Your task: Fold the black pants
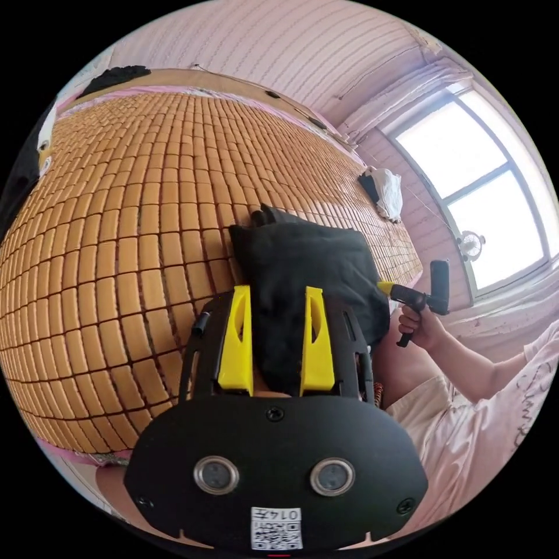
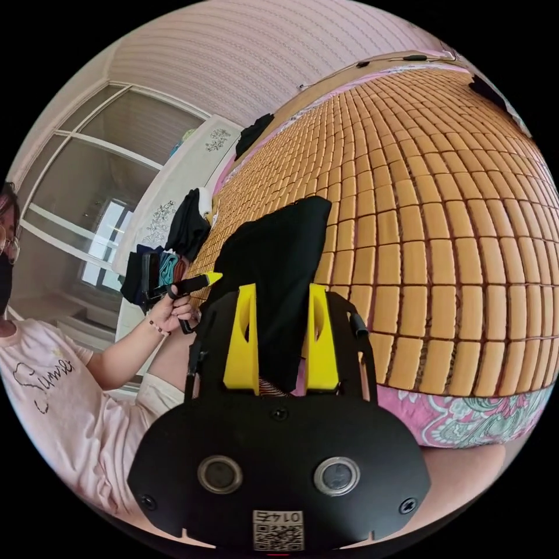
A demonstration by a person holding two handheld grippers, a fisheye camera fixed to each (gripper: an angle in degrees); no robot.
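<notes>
Black pants (image 1: 303, 279) lay bunched in a compact bundle at the near edge of the bed (image 1: 116, 244), on its tiled bamboo mat. Sat with cloth running up between the yellow jaws of the left gripper (image 1: 276, 343), and likewise between those of the right gripper (image 2: 280, 343); looked pinched at both ends, probably to keep the fold taut, though actual pressure on the cloth could not be confirmed. Caught, in the left gripper view, the other gripper at the bundle's far side against a bright window (image 1: 483, 174). Caught, in the right gripper view, a heap of clothes (image 2: 169, 256) beside the bed.
</notes>
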